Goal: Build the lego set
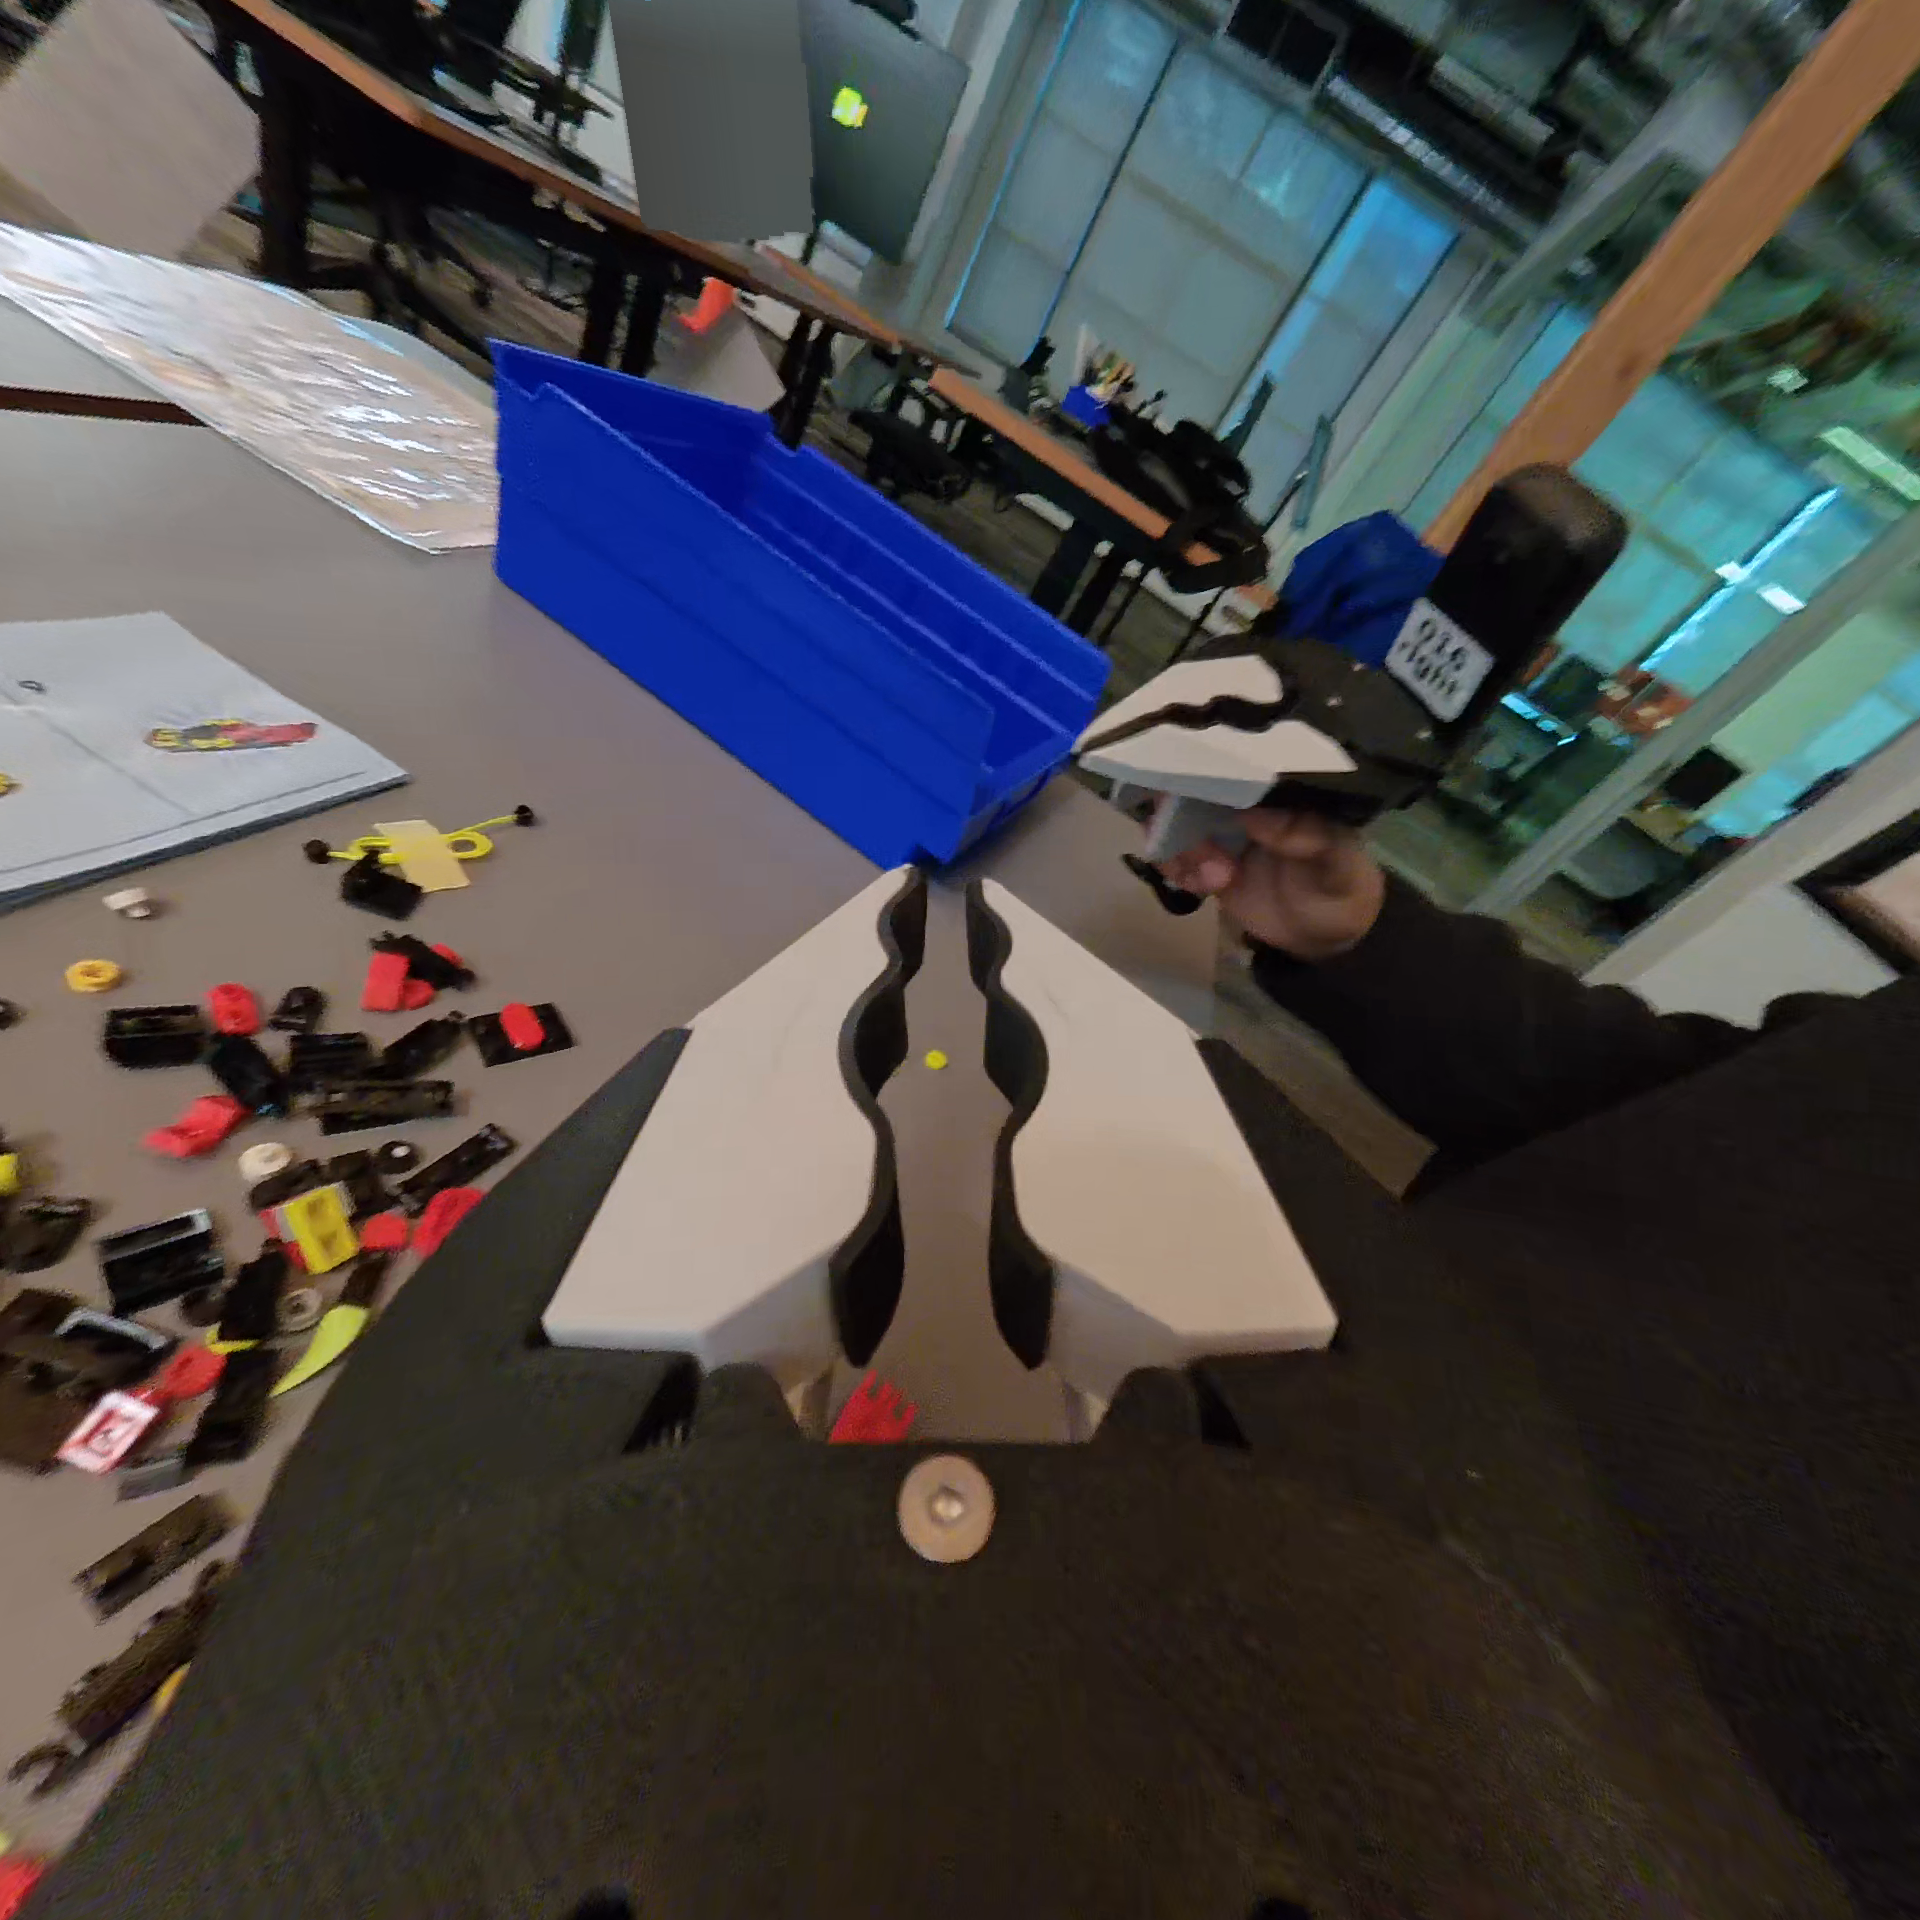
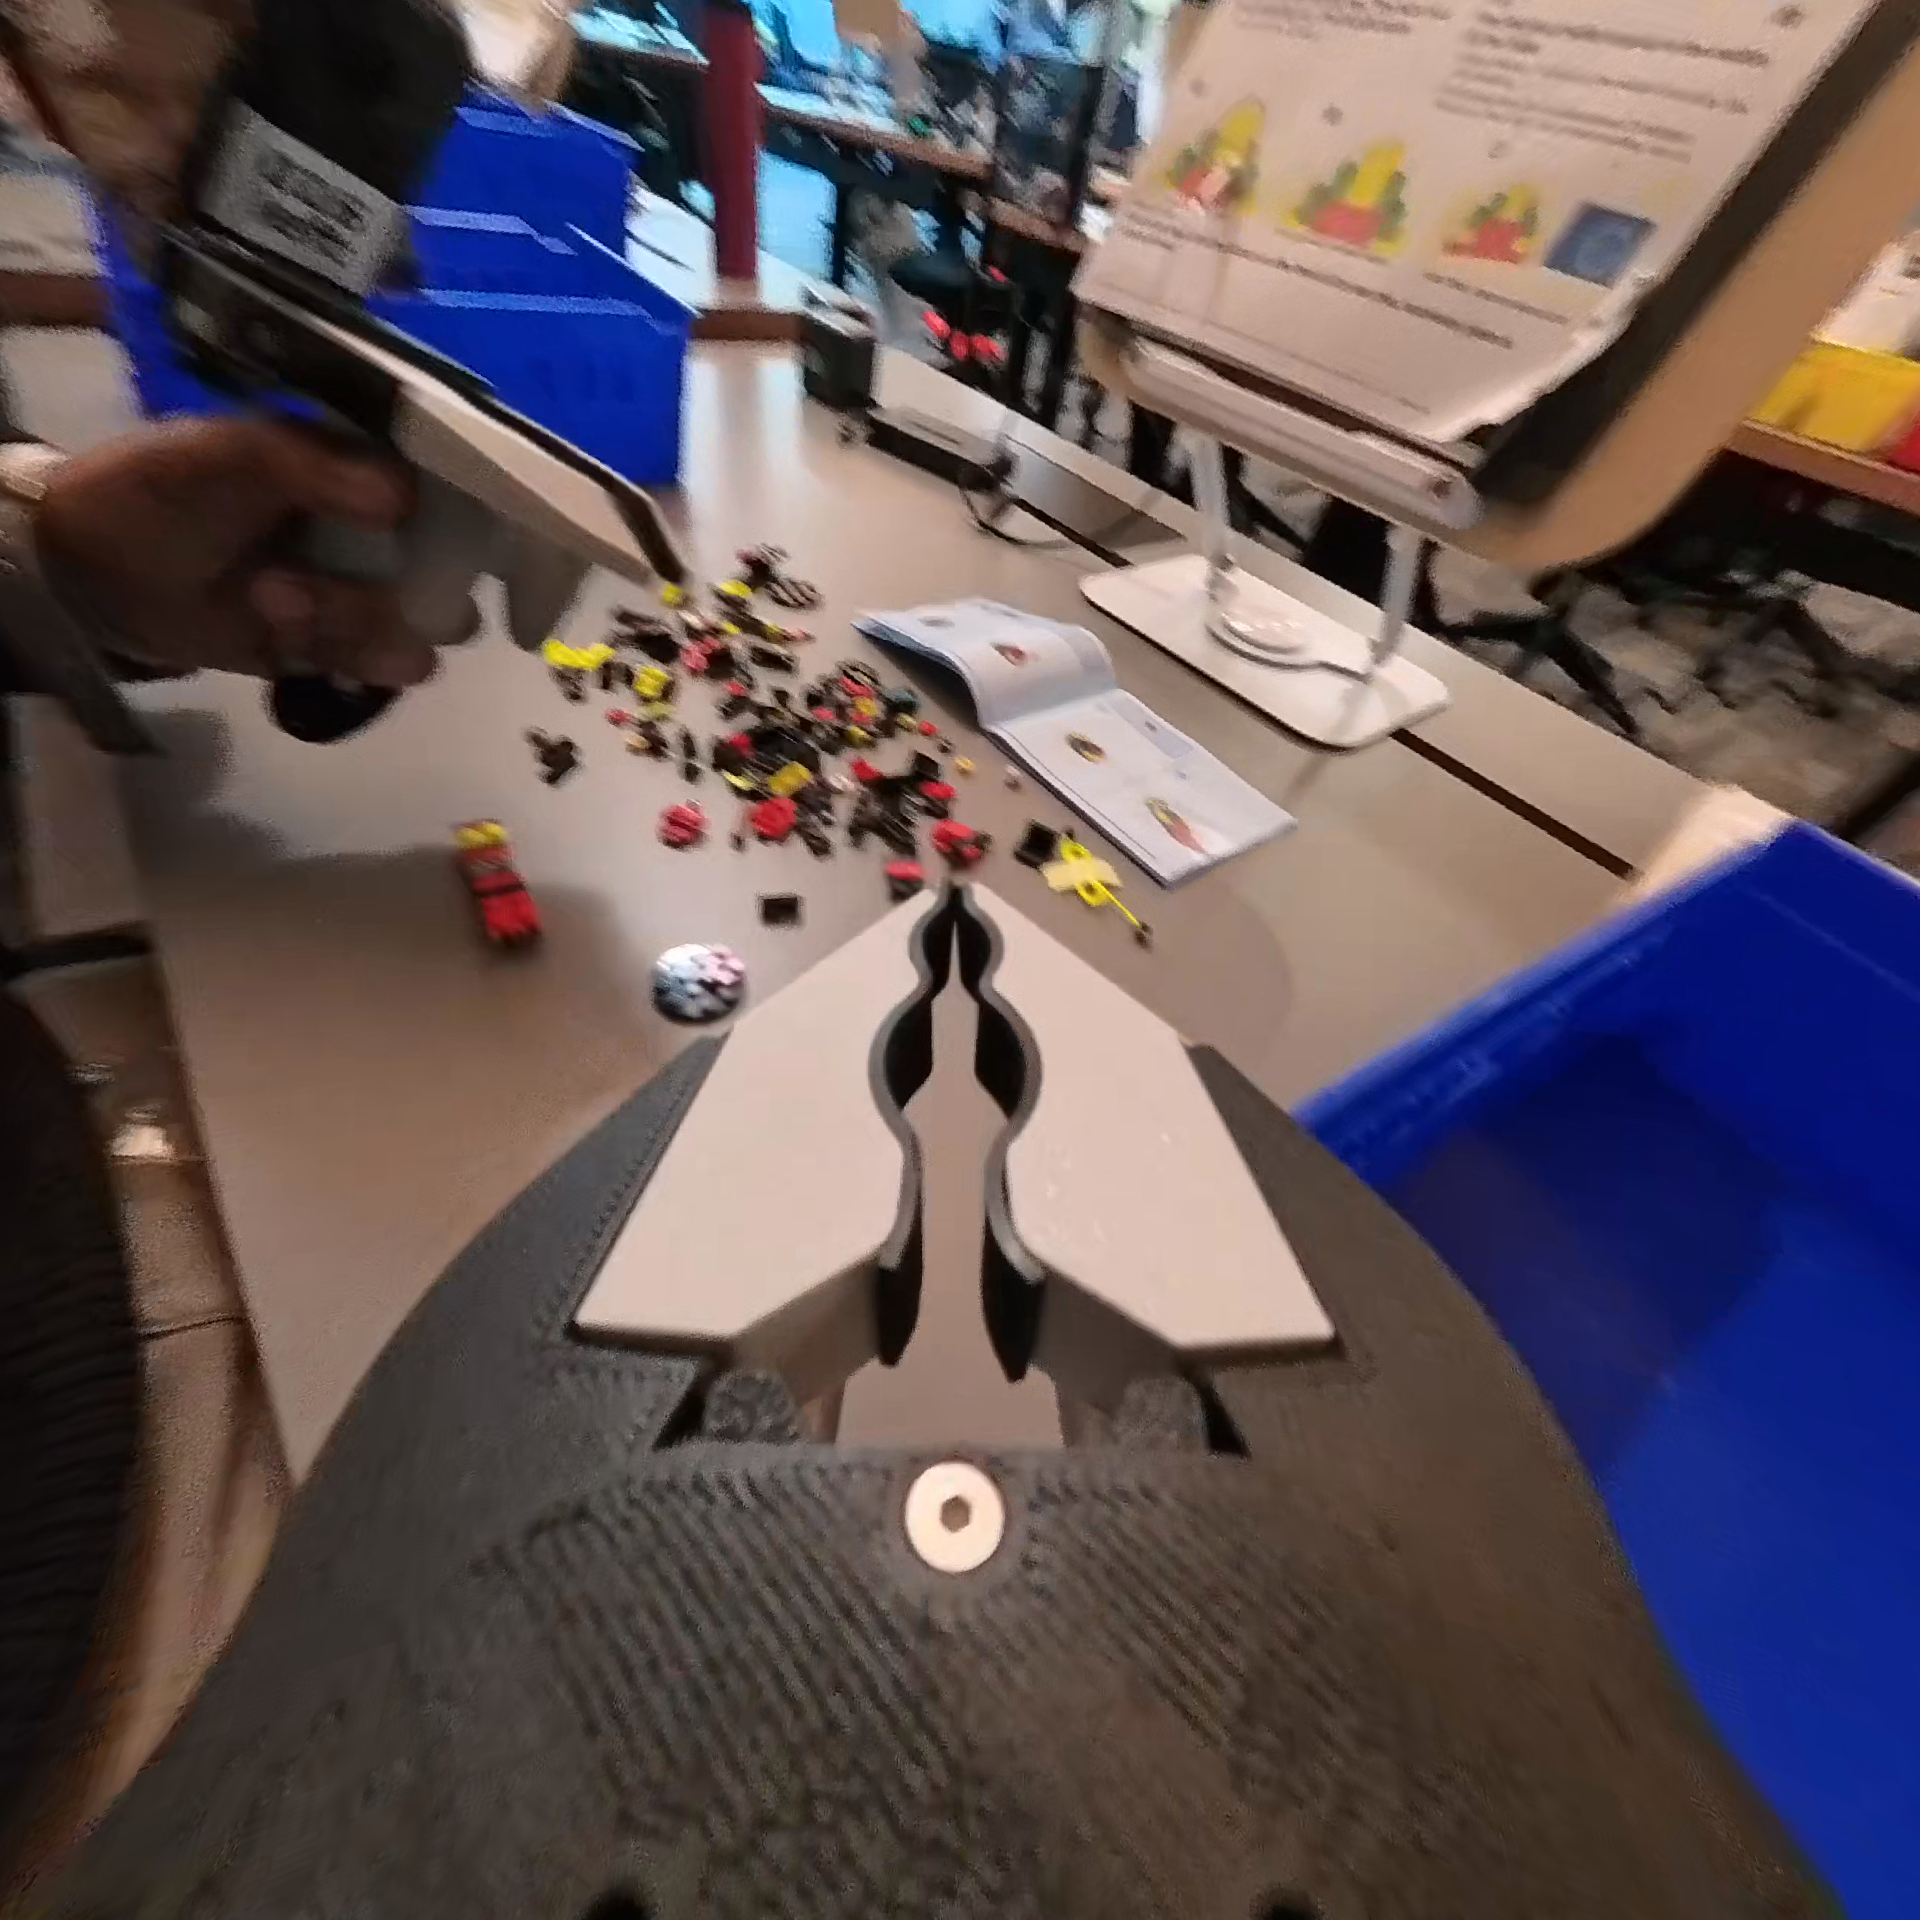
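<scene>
Loose black, red and yellow lego pieces (image 1: 270, 1132) lie scattered on the grey table (image 1: 644, 790); the right wrist view shows the same pile (image 2: 790, 727) ahead. A small part-built red and black assembly (image 2: 497, 883) lies apart, left of the pile. The open instruction booklet (image 1: 156, 727) lies beside the pieces and also shows in the right wrist view (image 2: 1101, 738). My left gripper (image 1: 940, 883) is narrowly open and empty above the table. My right gripper (image 2: 954, 896) is shut with nothing between its tips, and it also shows in the left wrist view (image 1: 1086, 743), held up near the bin.
A blue bin (image 1: 790, 623) stands on the table ahead of the left gripper and fills the right side of the right wrist view (image 2: 1683, 1299). A stand (image 2: 1268, 644) holds a printed board (image 2: 1455, 156). A round badge (image 2: 698, 982) lies near the right fingertips. A tiny yellow piece (image 1: 934, 1060) lies under the left fingers. One gripper's finger ends stand about 12 cm off the other's.
</scene>
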Demonstrator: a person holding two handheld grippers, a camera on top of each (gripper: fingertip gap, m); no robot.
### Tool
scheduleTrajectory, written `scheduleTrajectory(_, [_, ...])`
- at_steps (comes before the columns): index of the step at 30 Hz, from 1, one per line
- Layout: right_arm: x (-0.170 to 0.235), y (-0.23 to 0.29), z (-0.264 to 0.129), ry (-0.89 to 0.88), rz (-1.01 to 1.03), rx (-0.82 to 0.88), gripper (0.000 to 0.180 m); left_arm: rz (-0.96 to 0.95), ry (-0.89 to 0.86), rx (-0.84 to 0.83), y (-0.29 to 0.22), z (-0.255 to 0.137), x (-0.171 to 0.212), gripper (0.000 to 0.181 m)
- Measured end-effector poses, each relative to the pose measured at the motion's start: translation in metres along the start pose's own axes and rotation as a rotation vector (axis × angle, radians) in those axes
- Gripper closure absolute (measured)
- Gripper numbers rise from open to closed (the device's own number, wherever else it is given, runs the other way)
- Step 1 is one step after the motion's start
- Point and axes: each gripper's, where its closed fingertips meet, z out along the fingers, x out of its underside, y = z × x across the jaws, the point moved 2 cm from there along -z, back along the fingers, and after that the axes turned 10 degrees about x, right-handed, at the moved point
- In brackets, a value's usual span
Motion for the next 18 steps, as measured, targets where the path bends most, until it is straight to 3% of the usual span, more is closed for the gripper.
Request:
scheduleTrajectory(6, [0.018,0.001,0.009,0.111,0.058,-0.016,0.180,-0.037,-0.041,0.049,-0.001,-0.008,-0.007,0.176])
scheduleTrajectory(9, [0.026,0.012,0.013,0.125,-0.035,-0.095,0.180,-0.043,-0.099,0.005,0.009,-0.012,-0.013,0.181])
scheduleTrajectory(12, [0.020,0.019,0.020,0.086,-0.051,-0.150,0.180,-0.065,-0.039,0.035,0.002,-0.013,-0.002,0.177])
scheduleTrajectory(18, [0.006,0.024,0.029,0.036,-0.007,-0.220,0.178,0.014,0.040,-0.105,-0.011,-0.040,0.018,0.167])
